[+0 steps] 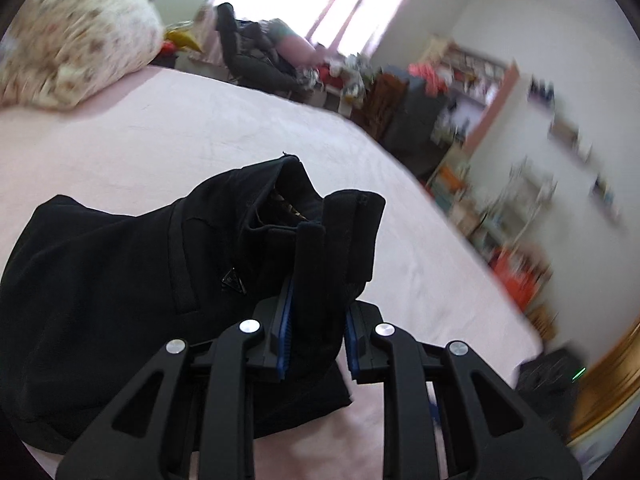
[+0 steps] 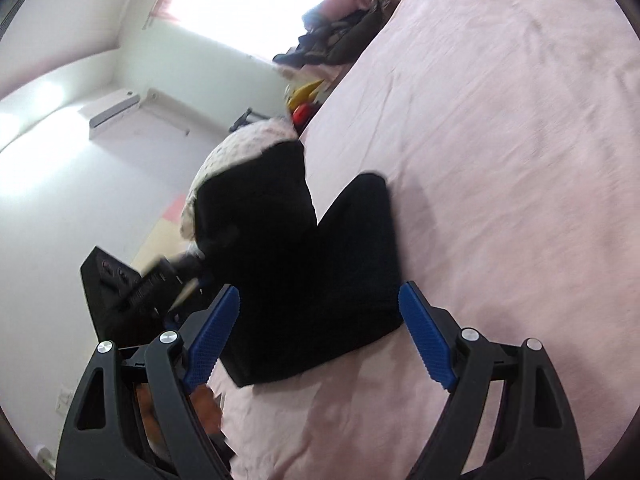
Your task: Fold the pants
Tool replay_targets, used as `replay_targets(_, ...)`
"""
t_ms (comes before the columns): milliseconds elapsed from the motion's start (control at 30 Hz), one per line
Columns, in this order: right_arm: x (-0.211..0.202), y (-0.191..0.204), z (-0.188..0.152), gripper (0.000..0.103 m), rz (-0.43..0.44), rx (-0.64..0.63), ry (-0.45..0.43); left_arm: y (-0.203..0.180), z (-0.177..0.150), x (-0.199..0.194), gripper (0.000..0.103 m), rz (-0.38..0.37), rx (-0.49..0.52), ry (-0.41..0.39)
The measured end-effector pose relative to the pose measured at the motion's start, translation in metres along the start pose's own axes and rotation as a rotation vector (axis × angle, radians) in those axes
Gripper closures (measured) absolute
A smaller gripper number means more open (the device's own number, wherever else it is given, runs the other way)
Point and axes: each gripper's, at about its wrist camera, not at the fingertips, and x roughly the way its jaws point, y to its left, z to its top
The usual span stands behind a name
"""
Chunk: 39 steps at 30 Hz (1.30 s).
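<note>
Pink bedding [image 1: 168, 140] covers the bed, a floral pillow [image 1: 76, 40] at its far left. On it lie the black pants [image 1: 120, 280], partly folded, their waistband lifted and pinched between the closed jaws of the left gripper [image 1: 316, 336]. Jaws spread wide, the right gripper [image 2: 320, 336] frames the pants' near edge without touching.

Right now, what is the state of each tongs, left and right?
Left tongs: closed on a bunch of the black pants.
Right tongs: open, holding nothing, with the pants between the blue pads.
</note>
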Motion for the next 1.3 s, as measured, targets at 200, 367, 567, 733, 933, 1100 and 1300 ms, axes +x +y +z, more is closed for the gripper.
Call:
replay_targets(200, -0.011, 0.005, 0.007, 0.019, -0.073, -0.044, -0.088, -0.010, -0.039, 0.043, 0.082, 0.099, 0.095, 0.129)
replay_targets(367, -0.008, 0.016, 0.014, 0.019, -0.116, -0.097, -0.134, -0.024, -0.058, 0.044, 0.057, 0.146, 0.192, 0.117)
replay_targets(567, -0.015, 0.042, 0.029, 0.019, -0.103, -0.252, -0.201, -0.018, -0.067, -0.008, 0.004, -0.025, 0.156, 0.035)
replay_targets(733, 0.010, 0.088, 0.019, 0.023, -0.062, -0.487, -0.125, 0.032, -0.067, -0.077, 0.002, 0.055, 0.127, -0.145)
replay_targets(933, 0.074, 0.134, -0.039, 0.027, -0.043, -0.786, 0.060, 0.130, -0.056, -0.112, 0.002, 0.058, -0.210, -0.248)
replay_targets(1100, 0.102, 0.144, -0.047, 0.026, -0.113, -0.875, 0.116, 0.153, -0.048, -0.106, 0.002, 0.091, -0.276, -0.243)
replay_targets(1300, 0.128, 0.087, -0.022, 0.024, -0.343, -0.697, 0.203, 0.131, -0.050, -0.077, 0.002, 0.295, -0.096, -0.156)
